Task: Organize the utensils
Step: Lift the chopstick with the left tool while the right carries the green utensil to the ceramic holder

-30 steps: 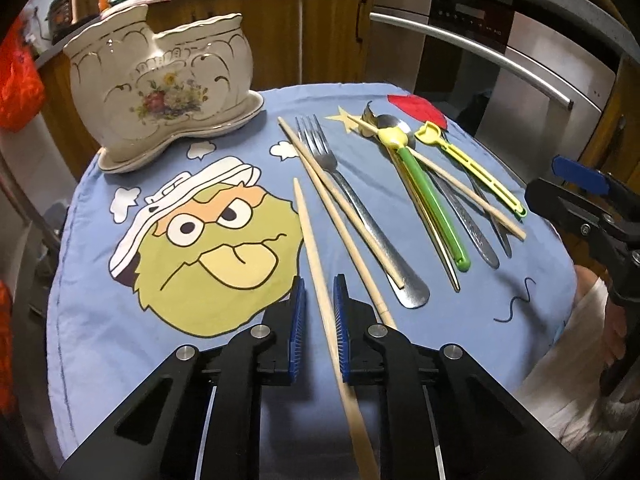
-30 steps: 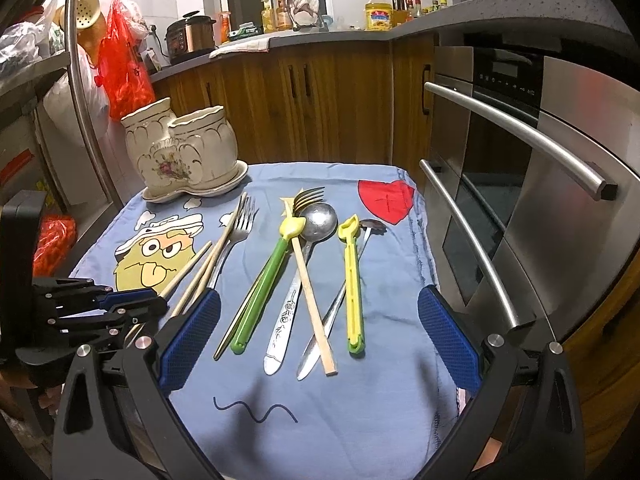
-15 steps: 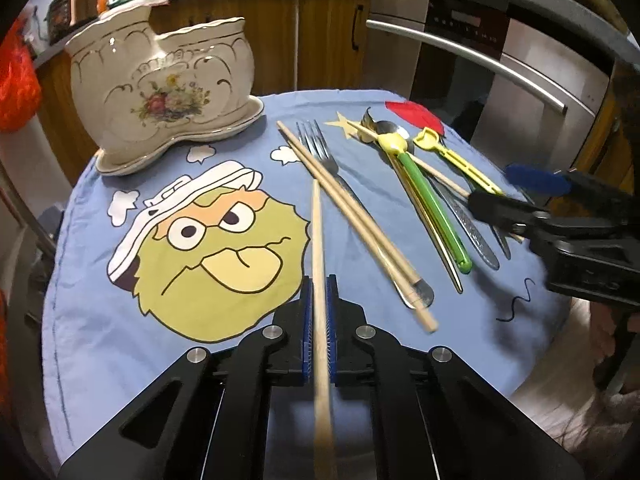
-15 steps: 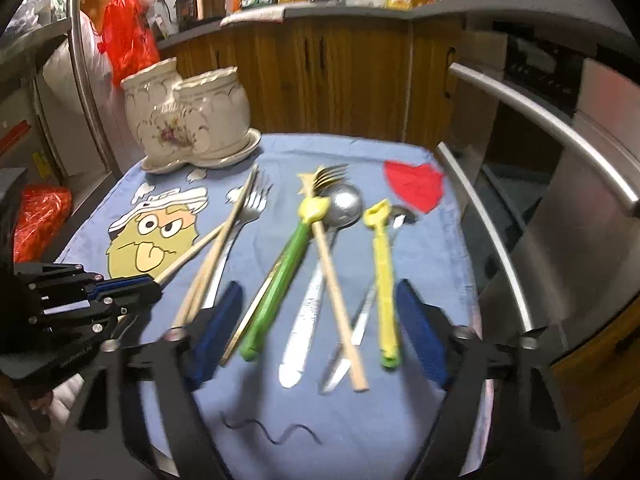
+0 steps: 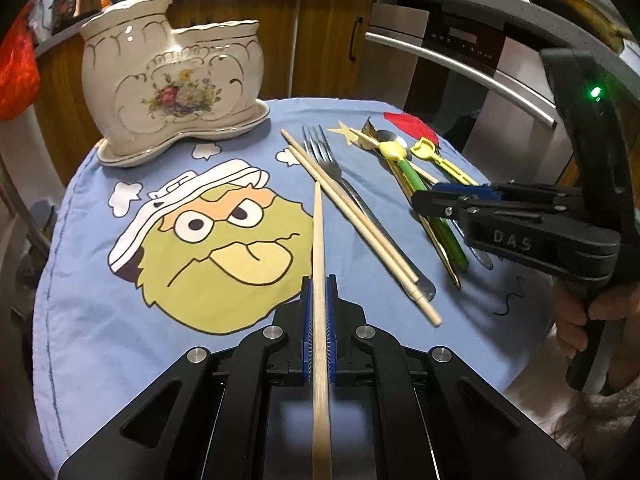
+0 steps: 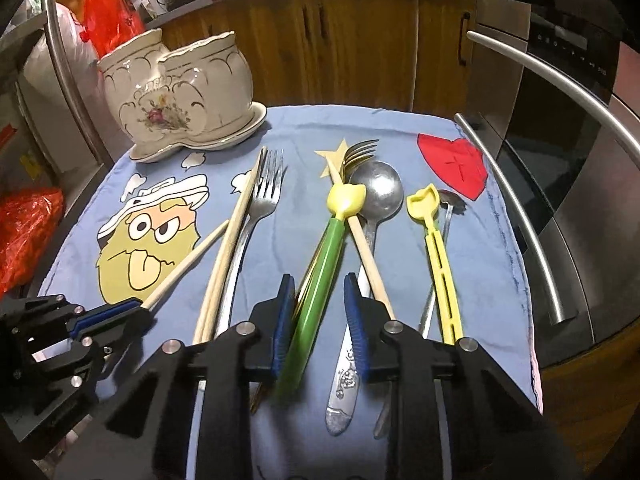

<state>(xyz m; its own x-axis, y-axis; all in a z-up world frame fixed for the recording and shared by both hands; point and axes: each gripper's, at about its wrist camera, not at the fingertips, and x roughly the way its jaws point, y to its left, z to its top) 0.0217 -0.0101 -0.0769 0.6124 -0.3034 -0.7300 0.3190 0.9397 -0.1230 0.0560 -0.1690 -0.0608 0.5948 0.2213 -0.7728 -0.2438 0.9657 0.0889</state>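
Note:
My left gripper [image 5: 319, 292] is shut on a wooden chopstick [image 5: 318, 232] that points away over the cartoon-face cloth [image 5: 100, 280]. The right wrist view shows that gripper [image 6: 136, 312] and chopstick [image 6: 188, 260] at the lower left. My right gripper [image 6: 318, 280] is closing around the green handle of a yellow-headed utensil [image 6: 332, 240]. The handle lies between the blue pads with a gap on its right side. In the left wrist view the right gripper [image 5: 436, 196] hovers low over the utensil pile. A white flowered ceramic holder [image 5: 176, 84] stands at the cloth's far left.
On the cloth lie a pair of chopsticks [image 6: 236, 232], a steel fork [image 6: 268, 196], a loose chopstick [image 6: 368, 256], a large spoon [image 6: 378, 192] and a yellow plastic utensil [image 6: 438, 248]. An oven with a long handle [image 6: 560, 80] stands close on the right.
The left jaws closed on the chopstick, which now points straight ahead. The right gripper came down over the pile and its jaws narrowed from wide to close around the green handle.

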